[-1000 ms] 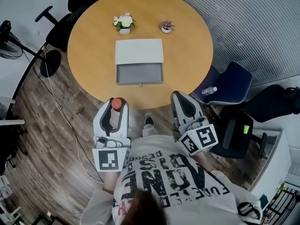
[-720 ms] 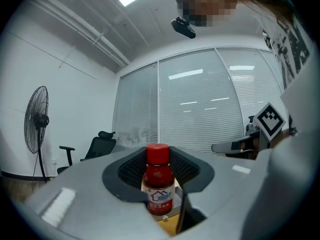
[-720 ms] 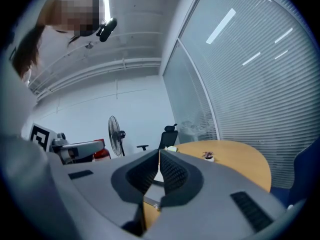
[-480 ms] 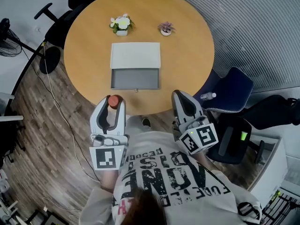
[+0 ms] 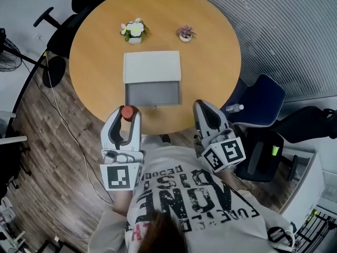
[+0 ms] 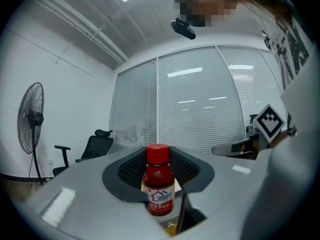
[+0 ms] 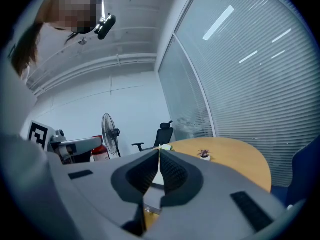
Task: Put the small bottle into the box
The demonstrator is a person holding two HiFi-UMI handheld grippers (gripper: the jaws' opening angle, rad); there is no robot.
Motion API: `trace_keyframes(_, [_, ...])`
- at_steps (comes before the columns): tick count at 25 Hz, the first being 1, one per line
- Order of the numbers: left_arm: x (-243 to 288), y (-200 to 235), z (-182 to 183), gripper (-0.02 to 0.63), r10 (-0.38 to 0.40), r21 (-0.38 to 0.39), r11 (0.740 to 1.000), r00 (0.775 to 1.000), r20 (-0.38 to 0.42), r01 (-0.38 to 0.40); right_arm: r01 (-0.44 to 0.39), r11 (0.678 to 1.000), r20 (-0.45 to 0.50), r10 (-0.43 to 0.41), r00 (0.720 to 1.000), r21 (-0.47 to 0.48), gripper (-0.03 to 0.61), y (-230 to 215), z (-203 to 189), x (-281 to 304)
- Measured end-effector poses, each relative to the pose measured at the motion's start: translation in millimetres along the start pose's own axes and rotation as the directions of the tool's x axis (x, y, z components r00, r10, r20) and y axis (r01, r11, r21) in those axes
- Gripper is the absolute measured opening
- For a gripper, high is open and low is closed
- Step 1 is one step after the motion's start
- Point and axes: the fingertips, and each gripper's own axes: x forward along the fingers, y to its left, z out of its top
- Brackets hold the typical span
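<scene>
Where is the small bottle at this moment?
The small bottle sits left of centre in the head view, clamped upright in the left tool at the near edge of the round table, just short of the open box.

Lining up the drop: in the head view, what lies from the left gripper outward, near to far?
The left gripper with the small bottle, box's open grey drawer, box's white cover, white flower pot.

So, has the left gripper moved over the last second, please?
Yes: the left gripper, holding the small bottle, has moved forward, nearer the box.
</scene>
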Motion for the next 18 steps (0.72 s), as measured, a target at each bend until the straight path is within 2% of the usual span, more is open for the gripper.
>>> trace_keyframes(10, [39, 45, 11, 0.149, -0.097, 0.006, 0.995, 0.995, 0.021, 0.097, 0.068, 0.998, 0.03, -0.068, 0.997, 0.015, 0.015, 16, 19, 47])
trace_keyframes(18, [53, 70, -9, 0.149, -0.17, -0.034, 0.985, 0.984, -0.051, 0.168, 0.152, 0.988, 0.02, -0.153, 0.988, 0.03, 0.015, 24, 9, 67])
